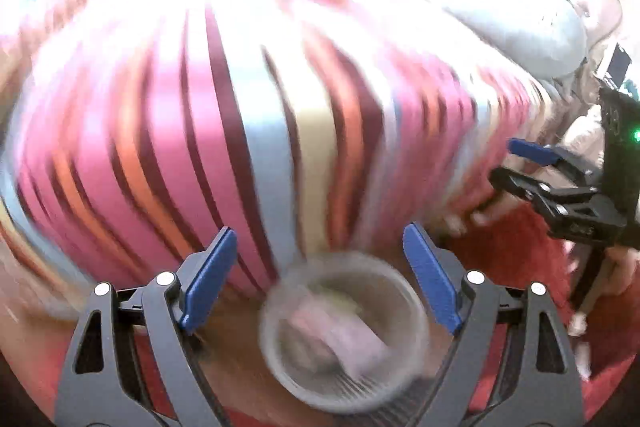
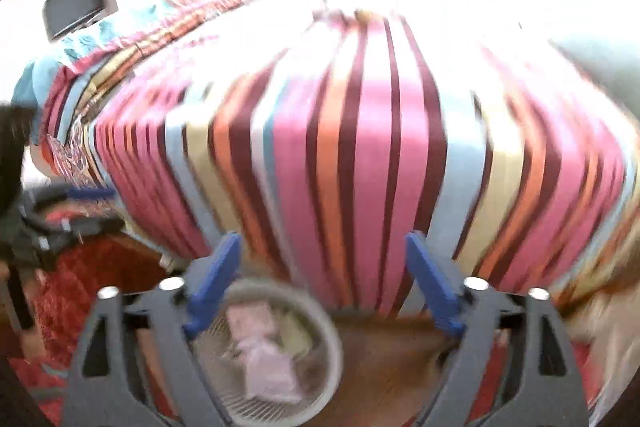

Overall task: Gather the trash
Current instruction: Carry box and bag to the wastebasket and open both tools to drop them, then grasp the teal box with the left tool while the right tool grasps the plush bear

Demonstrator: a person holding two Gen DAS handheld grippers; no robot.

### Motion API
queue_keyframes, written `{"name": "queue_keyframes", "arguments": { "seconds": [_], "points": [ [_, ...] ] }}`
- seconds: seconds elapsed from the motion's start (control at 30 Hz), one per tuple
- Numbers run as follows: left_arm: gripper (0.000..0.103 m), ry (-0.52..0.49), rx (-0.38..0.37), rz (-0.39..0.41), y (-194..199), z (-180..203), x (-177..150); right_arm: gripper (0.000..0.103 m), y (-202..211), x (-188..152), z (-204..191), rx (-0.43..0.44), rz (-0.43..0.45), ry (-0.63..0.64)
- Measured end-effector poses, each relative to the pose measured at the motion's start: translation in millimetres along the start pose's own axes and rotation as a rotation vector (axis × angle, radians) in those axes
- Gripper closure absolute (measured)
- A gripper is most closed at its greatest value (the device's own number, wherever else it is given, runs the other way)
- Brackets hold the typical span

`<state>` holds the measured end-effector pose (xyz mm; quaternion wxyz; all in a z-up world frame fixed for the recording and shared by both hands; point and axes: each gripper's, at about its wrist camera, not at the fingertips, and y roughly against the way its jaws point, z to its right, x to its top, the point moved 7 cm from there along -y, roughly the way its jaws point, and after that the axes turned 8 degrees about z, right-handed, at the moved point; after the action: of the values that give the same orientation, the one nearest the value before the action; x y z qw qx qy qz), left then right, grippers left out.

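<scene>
The bin (image 1: 344,339) stands on the floor below both grippers, by the striped bed (image 1: 248,131), with crumpled paper (image 2: 264,359) inside. Left gripper (image 1: 320,279) and right gripper (image 2: 324,283) both gape wide, empty. The paper looks light and soft; I'd pinch it anywhere, gently

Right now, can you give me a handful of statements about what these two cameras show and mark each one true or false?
1. The round waste basket on the floor already has crumpled pink and pale scraps in it. True.
2. The left gripper is clamped on a piece of trash. False: its blue fingers stand wide apart with nothing between them; the basket lies below.
3. The bedcover is plain white. False: it is striped in pink, maroon, orange, cream and light blue.
4. The right gripper is open and holds nothing. True.
5. The basket stands on top of the bed. False: it sits on the floor beside a red rug, in front of the bed.
</scene>
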<state>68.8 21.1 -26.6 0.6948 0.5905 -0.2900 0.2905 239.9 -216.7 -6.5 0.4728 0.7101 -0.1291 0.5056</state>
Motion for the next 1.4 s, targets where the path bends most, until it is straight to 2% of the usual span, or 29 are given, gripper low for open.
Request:
{"name": "queue_keyframes", "arguments": {
  "seconds": [0.07,0.13,0.23,0.27,0.37,0.43,0.57,0.7,0.9,1.07,1.4],
  "points": [
    [0.020,-0.065,0.040,0.086,-5,-9,54,0.019,-11,39,11,-0.027,0.071,0.066],
    [0.020,-0.078,0.075,0.104,-30,-25,103,0.019,-36,80,21,-0.004,0.114,0.118],
    [0.020,0.010,0.040,0.064,-82,-52,163,0.019,-84,125,33,0.036,0.098,0.141],
    [0.020,0.036,0.054,0.071,-94,-61,179,0.019,-106,139,38,0.059,0.080,0.152],
    [0.020,0.111,0.073,0.069,-147,-86,229,0.019,-161,167,47,0.038,0.046,0.204],
    [0.020,0.105,0.088,0.066,-174,-90,256,0.019,-183,177,51,0.059,0.020,0.230],
    [0.020,0.080,0.073,0.057,-222,-90,297,0.019,-218,185,54,0.095,-0.035,0.263],
    [0.020,0.068,0.095,-0.003,-266,-95,317,0.019,-245,184,55,0.099,-0.084,0.299],
    [0.020,0.061,0.105,-0.041,-305,-100,328,0.019,-266,186,59,0.112,-0.099,0.291],
    [0.020,0.036,0.116,-0.061,-328,-100,334,0.019,-282,194,61,0.118,-0.104,0.273],
    [0.020,0.069,0.117,-0.071,-362,-109,339,0.019,-313,196,52,0.145,-0.141,0.246]
  ]
}}
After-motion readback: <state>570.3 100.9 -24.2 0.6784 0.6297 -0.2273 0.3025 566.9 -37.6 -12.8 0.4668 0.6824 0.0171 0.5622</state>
